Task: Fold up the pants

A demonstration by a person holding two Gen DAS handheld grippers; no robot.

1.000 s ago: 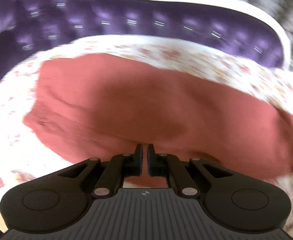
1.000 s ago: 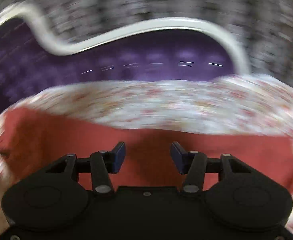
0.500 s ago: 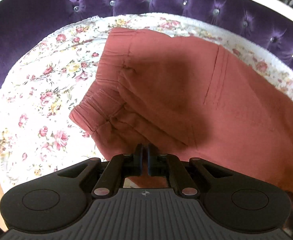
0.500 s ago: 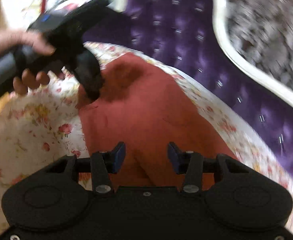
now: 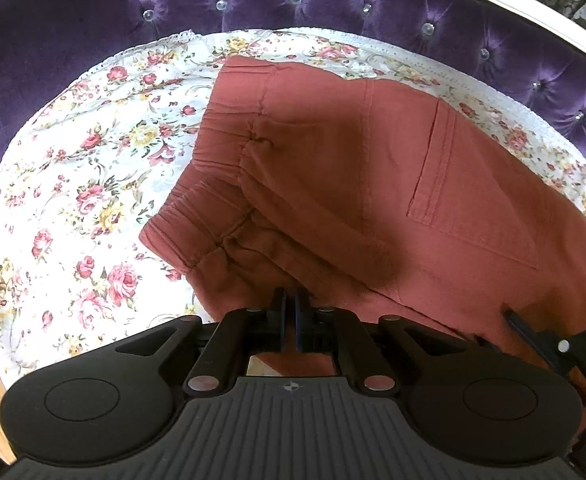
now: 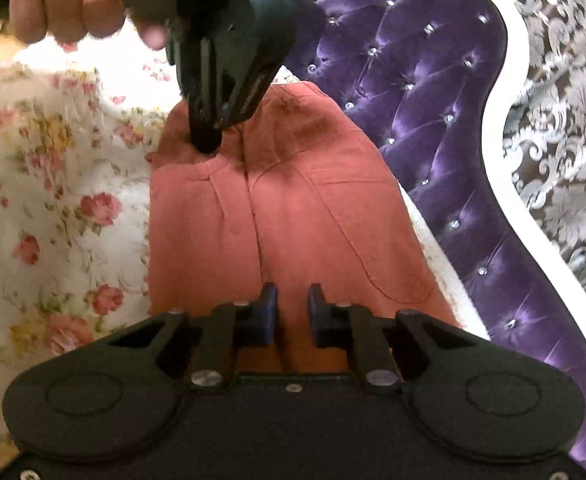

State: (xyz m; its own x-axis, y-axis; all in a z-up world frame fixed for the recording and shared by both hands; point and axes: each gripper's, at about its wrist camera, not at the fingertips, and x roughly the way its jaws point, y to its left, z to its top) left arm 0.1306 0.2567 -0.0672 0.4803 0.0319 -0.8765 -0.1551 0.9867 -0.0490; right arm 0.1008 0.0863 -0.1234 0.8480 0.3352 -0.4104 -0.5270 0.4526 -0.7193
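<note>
The left claw (image 5: 289, 322) is clenched on the near edge of the pants (image 5: 373, 184), its two fingers pressed almost together with a thin fold of cloth pinched between them. In the right wrist view the same claw (image 6: 205, 140) comes down from above and bites the fabric near the waistband, gripped by the person's hand (image 6: 73, 4).

The right claw (image 6: 291, 312) is released: its fingers stand apart with a clear gap, hovering just over the pants (image 6: 293, 220) and gripping nothing. One of its fingers (image 5: 533, 336) shows at the lower right of the left wrist view, beside the cloth.

The pants are brick red, of a soft, slightly creased weave. They lie spread on a floral sheet (image 5: 73, 200) printed with pink and yellow roses. The elastic waistband (image 5: 197, 200) is gathered and puckered, doubled over itself in layers at the left end. A stitched patch pocket (image 5: 473, 184) sits flat on the upper layer. In the right wrist view a centre seam runs down between the two halves, with a curved pocket line to its right.

Behind the sheet rises a purple tufted headboard (image 5: 333, 4) studded with crystal buttons and trimmed with a white frame (image 6: 513, 92).
</note>
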